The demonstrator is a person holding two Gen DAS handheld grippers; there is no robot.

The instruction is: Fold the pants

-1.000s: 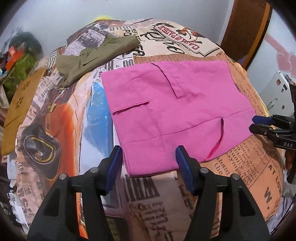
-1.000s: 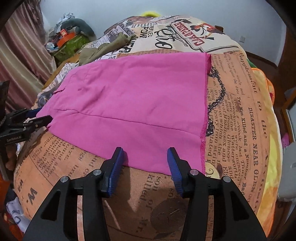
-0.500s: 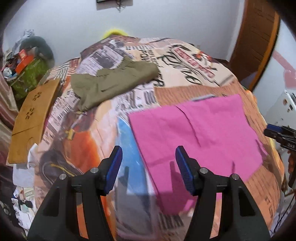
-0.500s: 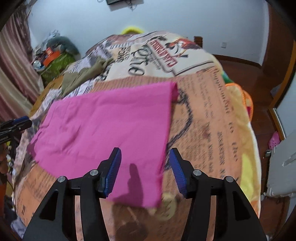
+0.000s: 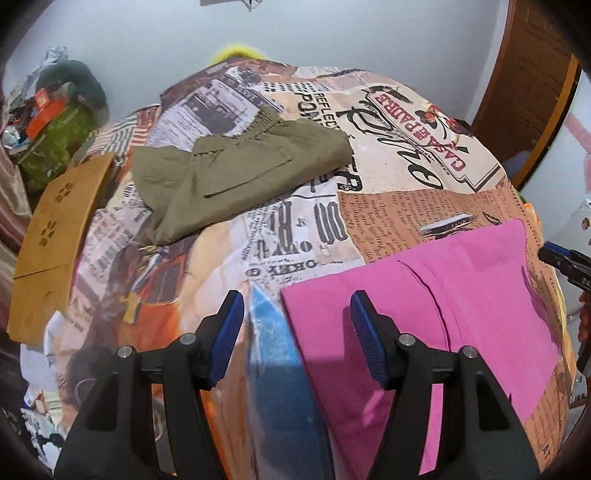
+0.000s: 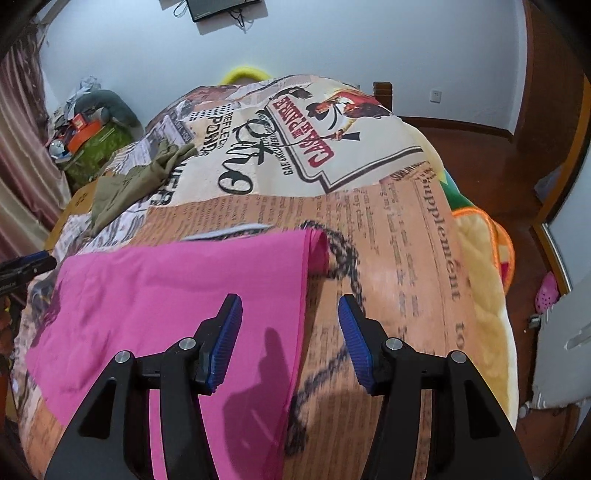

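Your left gripper (image 5: 295, 332) and right gripper (image 6: 290, 332) both hang open and empty above the bed (image 6: 406, 258). The folded pink pants (image 5: 461, 314) lie flat, at four o'clock from olive pants (image 5: 240, 177).

Bedroom in a home. Bed (image 6: 424, 229) spread with a newspaper-print blanket; clothes laid out on it. Striped curtain (image 6: 18, 155) along one side. Wall-mounted screen (image 6: 218, 7) above the bed's far end. Wooden door (image 5: 532, 81), wood floor (image 6: 528, 206), cluttered side table (image 6: 92, 140).
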